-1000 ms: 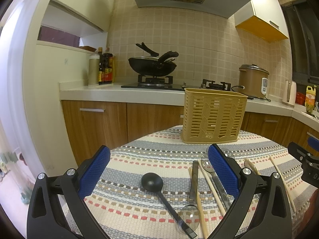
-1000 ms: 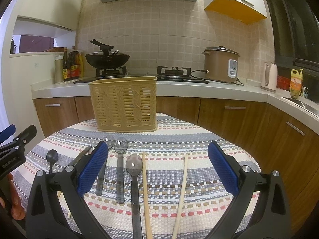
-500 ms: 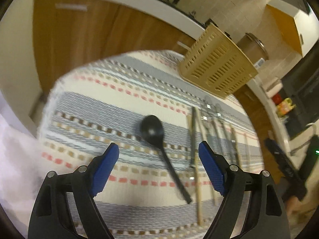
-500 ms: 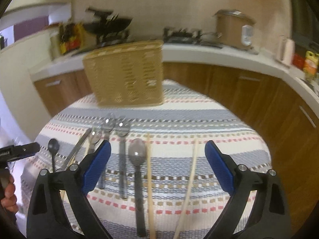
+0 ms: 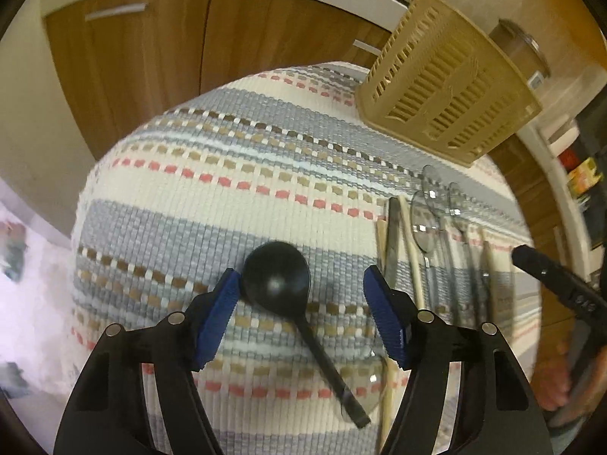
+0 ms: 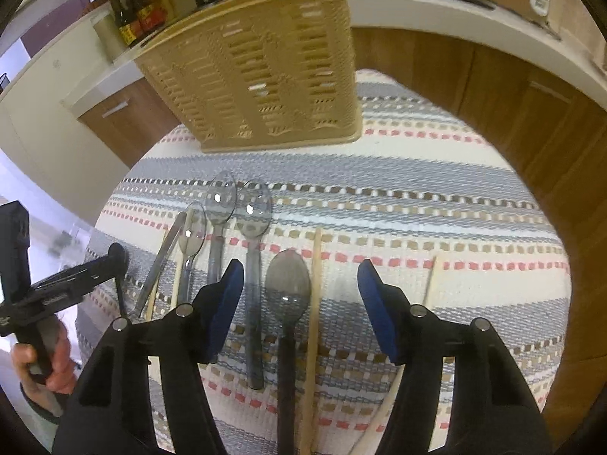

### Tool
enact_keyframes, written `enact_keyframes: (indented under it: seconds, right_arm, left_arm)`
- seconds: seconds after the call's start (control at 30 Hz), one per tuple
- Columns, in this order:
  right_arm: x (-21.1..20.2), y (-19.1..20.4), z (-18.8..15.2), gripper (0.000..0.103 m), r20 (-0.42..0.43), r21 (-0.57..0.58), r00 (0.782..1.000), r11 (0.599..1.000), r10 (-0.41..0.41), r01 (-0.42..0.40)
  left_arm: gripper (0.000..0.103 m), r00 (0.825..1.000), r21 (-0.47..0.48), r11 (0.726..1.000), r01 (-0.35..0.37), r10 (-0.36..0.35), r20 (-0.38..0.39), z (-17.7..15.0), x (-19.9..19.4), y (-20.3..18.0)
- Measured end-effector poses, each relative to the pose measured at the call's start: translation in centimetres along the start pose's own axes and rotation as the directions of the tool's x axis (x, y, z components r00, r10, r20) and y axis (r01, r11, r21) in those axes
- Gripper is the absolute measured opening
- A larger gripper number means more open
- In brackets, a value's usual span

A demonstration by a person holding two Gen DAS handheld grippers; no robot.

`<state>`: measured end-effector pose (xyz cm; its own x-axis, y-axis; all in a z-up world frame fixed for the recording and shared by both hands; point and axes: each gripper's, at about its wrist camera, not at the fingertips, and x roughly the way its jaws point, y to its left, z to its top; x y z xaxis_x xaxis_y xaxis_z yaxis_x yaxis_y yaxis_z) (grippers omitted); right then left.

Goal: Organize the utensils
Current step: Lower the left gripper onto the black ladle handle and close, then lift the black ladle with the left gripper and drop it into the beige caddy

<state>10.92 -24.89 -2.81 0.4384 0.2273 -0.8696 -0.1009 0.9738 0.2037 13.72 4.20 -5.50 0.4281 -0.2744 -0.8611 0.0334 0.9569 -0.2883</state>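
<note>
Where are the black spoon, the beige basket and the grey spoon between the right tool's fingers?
black spoon point(image 5: 276, 279), left wrist view, on its round bowl.
beige basket point(image 6: 261, 72), right wrist view, on its slotted front wall.
grey spoon point(image 6: 287, 284), right wrist view, on its bowl.

I see a round table under a striped woven cloth point(image 5: 212, 174), grey, cream, pink and brown bands. On the cloth: a tan slotted basket point(image 6: 265, 72) upright at the far side. Nearer, utensils lie roughly parallel: a black ladle point(image 5: 277, 278) alone on the left; then a flat metal piece point(image 6: 159, 265) beside wooden chopsticks point(image 6: 315, 303); three clear spoons point(image 6: 220, 204) side by side; a grey spoon point(image 6: 288, 284). One more chopstick point(image 6: 430, 280) lies apart, far right.
</note>
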Motion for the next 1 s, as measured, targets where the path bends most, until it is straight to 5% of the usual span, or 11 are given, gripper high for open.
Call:
enact_keyframes:
  seconds: [0.17, 0.53, 0.73, 0.83, 0.93, 1.0]
  right_arm:
    - [1.9, 1.6, -0.1, 0.055, -0.066, -0.056, 0.996, 0.997, -0.059, 0.055]
    - [4.6, 4.0, -0.2, 0.028, -0.101, -0.14, 0.982, 0.979, -0.16, 0.145]
    - [4.7, 4.3, -0.4, 0.027, -0.088, -0.161, 0.982, 0.975, -0.168, 0.153]
    - [4.3, 3.9, -0.7, 0.027, -0.082, -0.165, 0.984, 0.976, -0.159, 0.144]
    - [3.5, 3.3, -0.9, 0.027, -0.068, -0.153, 0.989, 0.981, -0.133, 0.122]
    - [2.6, 2.9, -1.0, 0.027, -0.043, -0.137, 0.993, 0.985, -0.11, 0.103]
  left_arm:
    - [0.043, 0.996, 0.072, 0.993, -0.091, 0.091, 0.008, 0.9, 0.8, -1.3]
    - [0.042, 0.998, 0.099, 0.994, -0.036, 0.041, -0.051, 2.4, 1.4, -1.2]
    - [0.049, 0.993, 0.147, 0.983, -0.11, 0.116, -0.035, 1.8, 2.0, -2.9]
    - [0.036, 0.981, 0.179, 0.965, -0.191, 0.195, -0.002, 1.5, 2.1, -3.5]
    - [0.035, 0.985, 0.189, 0.967, -0.173, 0.175, 0.008, 1.3, 2.0, -3.5]
    - [0.035, 0.995, 0.162, 0.982, -0.1, 0.098, 0.02, 1.3, 1.6, -3.0]
